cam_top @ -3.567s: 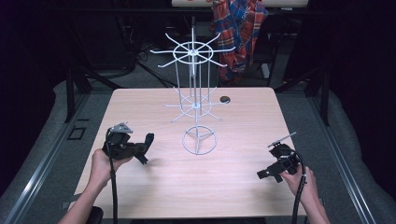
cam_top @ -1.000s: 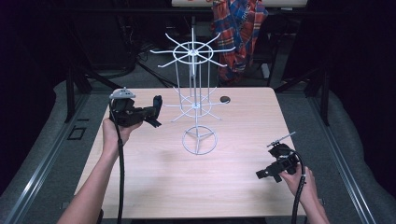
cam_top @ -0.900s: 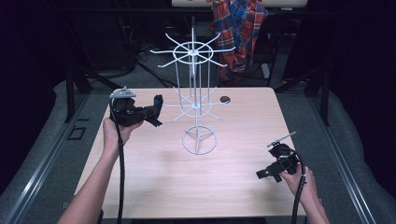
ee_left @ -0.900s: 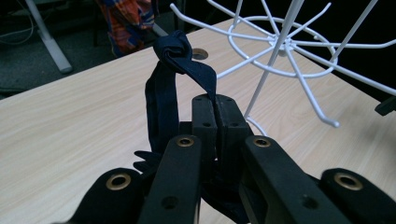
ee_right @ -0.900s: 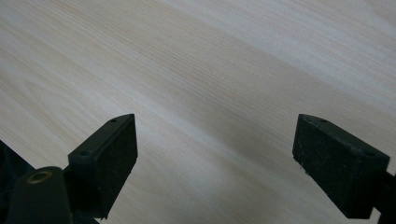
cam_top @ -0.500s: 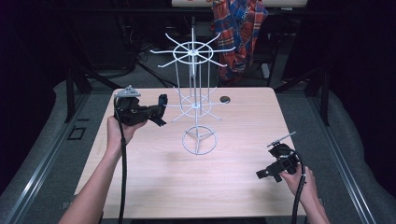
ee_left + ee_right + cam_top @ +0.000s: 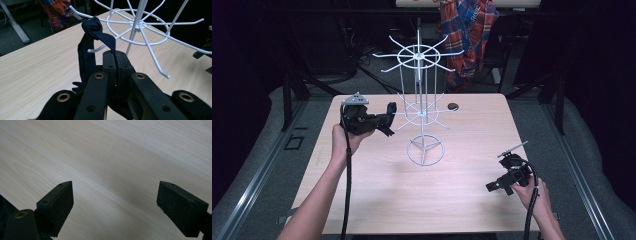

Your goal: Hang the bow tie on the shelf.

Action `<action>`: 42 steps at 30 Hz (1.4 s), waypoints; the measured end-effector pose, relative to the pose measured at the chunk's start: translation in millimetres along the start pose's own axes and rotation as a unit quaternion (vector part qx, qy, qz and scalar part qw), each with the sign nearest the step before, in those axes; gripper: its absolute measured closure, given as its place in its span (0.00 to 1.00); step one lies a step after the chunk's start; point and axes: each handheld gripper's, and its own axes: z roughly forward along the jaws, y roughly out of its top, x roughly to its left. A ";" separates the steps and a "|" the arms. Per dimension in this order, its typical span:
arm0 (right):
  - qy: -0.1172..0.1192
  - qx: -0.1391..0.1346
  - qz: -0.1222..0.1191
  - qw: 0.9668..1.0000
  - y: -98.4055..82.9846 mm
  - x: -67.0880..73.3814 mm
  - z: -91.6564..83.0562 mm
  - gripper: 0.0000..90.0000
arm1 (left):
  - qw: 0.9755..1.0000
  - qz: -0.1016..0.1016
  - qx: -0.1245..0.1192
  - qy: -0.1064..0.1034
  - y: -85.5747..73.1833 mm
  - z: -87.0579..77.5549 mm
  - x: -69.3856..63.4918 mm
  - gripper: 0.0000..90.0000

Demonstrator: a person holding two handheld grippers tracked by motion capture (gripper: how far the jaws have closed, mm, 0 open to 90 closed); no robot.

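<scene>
The left gripper (image 7: 115, 62) is clenching a dark knotted band (image 7: 96, 31), its length running away toward the wire rack (image 7: 140, 23); the right gripper (image 7: 115, 202) is hanging wide open.

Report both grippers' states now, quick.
Left gripper: closed on a dark knotted band, held up by the white wire rack.
Right gripper: open, empty, over the table.

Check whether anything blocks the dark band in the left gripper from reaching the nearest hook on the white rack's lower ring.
Nothing visible does. The left gripper is shut on the dark band, whose knotted loop sits right at the upturned tip of the nearest hook on the white wire rack. Only bare table lies beneath.
</scene>
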 end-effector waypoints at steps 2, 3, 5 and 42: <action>0.001 -0.020 0.020 1.000 -1.4 2.1 1.9 0.15 | 1.000 0.001 0.002 -0.002 0.4 1.1 -0.8 0.98; 0.005 -0.017 0.023 1.000 -1.4 2.3 1.3 0.15 | 1.000 0.003 0.001 -0.004 0.4 1.7 -0.9 0.98; 0.003 -0.017 0.021 1.000 -1.5 2.2 1.3 0.15 | 1.000 0.004 -0.001 -0.013 0.4 3.1 -0.9 0.98; 0.008 -0.004 0.008 1.000 -1.5 -0.4 -1.1 0.15 | 0.999 0.018 0.032 -0.033 -13.8 36.7 -0.8 0.98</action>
